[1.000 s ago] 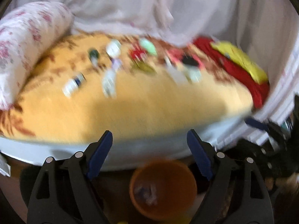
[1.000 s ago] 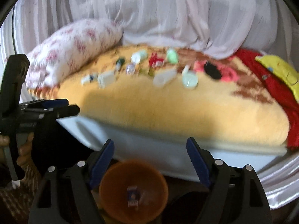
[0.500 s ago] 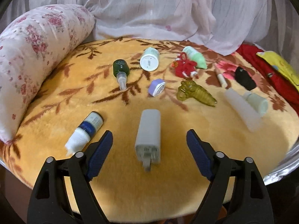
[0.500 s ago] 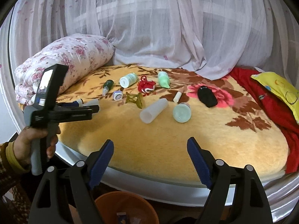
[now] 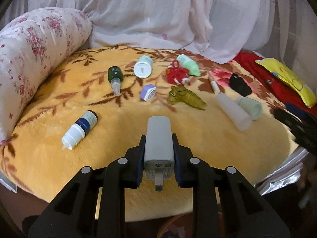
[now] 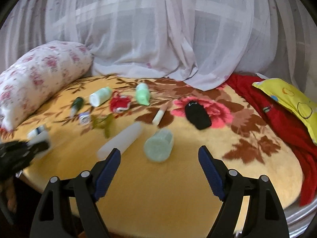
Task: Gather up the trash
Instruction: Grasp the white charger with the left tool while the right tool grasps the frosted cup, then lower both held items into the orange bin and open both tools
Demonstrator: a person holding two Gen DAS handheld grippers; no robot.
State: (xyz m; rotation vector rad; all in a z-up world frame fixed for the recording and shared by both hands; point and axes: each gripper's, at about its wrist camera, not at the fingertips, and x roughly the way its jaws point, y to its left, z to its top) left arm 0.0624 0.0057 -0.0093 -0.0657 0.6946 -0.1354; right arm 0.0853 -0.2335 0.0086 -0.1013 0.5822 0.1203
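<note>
My left gripper (image 5: 158,148) is shut on a grey plug-in charger (image 5: 158,138) that rests on the yellow blanket (image 5: 198,138). My right gripper (image 6: 159,158) is open and empty, just short of a pale green cup (image 6: 159,147) and a frosted white tube (image 6: 121,138). Trash lies scattered on the blanket: a blue-labelled bottle (image 5: 80,130), a dark green bottle (image 5: 115,76), a white-capped jar (image 5: 143,67), a lilac box (image 5: 148,92), an amber glass piece (image 5: 184,98), a red knit item (image 5: 177,75), a green tube (image 5: 188,65) and a black pouch (image 6: 198,115).
A floral bolster (image 5: 29,59) lies at the left and white curtains (image 6: 158,29) hang behind. A red cloth (image 6: 277,115) and a yellow cushion (image 6: 287,99) lie at the right. An orange bucket rim (image 5: 174,226) shows below the bed edge.
My left gripper has moved up from the bucket to the bed and shut on the grey charger. My right gripper has moved forward over the blanket toward the green cup, still open.
</note>
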